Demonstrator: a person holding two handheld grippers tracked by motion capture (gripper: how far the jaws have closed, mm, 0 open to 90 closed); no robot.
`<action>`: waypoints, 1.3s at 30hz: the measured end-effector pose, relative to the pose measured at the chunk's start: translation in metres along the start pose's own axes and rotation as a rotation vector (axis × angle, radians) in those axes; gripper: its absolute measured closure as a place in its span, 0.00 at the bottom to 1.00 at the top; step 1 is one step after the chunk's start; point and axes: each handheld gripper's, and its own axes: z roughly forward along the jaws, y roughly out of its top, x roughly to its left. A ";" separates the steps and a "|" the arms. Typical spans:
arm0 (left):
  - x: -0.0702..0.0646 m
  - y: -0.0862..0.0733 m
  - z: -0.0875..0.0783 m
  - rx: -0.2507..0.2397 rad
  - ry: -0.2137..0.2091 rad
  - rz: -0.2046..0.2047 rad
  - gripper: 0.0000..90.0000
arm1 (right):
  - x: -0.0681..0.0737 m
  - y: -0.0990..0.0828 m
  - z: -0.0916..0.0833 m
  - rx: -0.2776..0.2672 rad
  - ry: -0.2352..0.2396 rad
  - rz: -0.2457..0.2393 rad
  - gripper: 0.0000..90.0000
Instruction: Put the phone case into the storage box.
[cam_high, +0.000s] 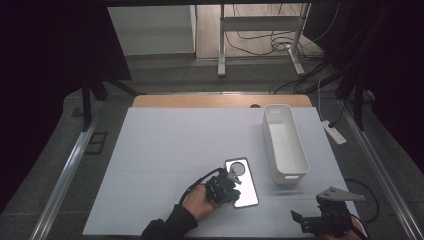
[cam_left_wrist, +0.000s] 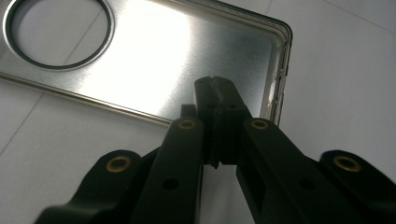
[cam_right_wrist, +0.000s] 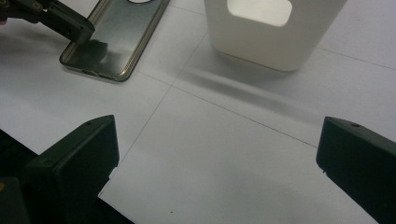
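The left gripper (cam_left_wrist: 217, 91) is closed tight with nothing in it, its tips over the shiny metal plate (cam_high: 242, 182) on the white worktop (cam_high: 165, 150). The right gripper (cam_right_wrist: 217, 149) is wide open near the white bin (cam_high: 285, 145).

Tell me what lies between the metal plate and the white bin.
Nothing visible. Bare white table surface separates the metal plate from the white bin. The left gripper, shut, is over the plate; the right gripper waits open off to the side.

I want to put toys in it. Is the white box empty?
It looks empty: the high view shows the white box with a bare white floor inside.
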 end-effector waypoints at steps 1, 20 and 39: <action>0.000 0.000 0.000 0.000 -0.004 -0.002 0.99 | 0.000 0.000 0.000 0.000 0.000 0.001 0.00; 0.004 -0.008 -0.005 0.009 0.019 -0.010 0.99 | 0.000 0.000 0.000 -0.001 -0.001 0.003 0.00; 0.023 -0.031 -0.022 0.018 0.069 -0.071 0.99 | 0.000 0.000 0.000 0.000 -0.002 0.005 0.00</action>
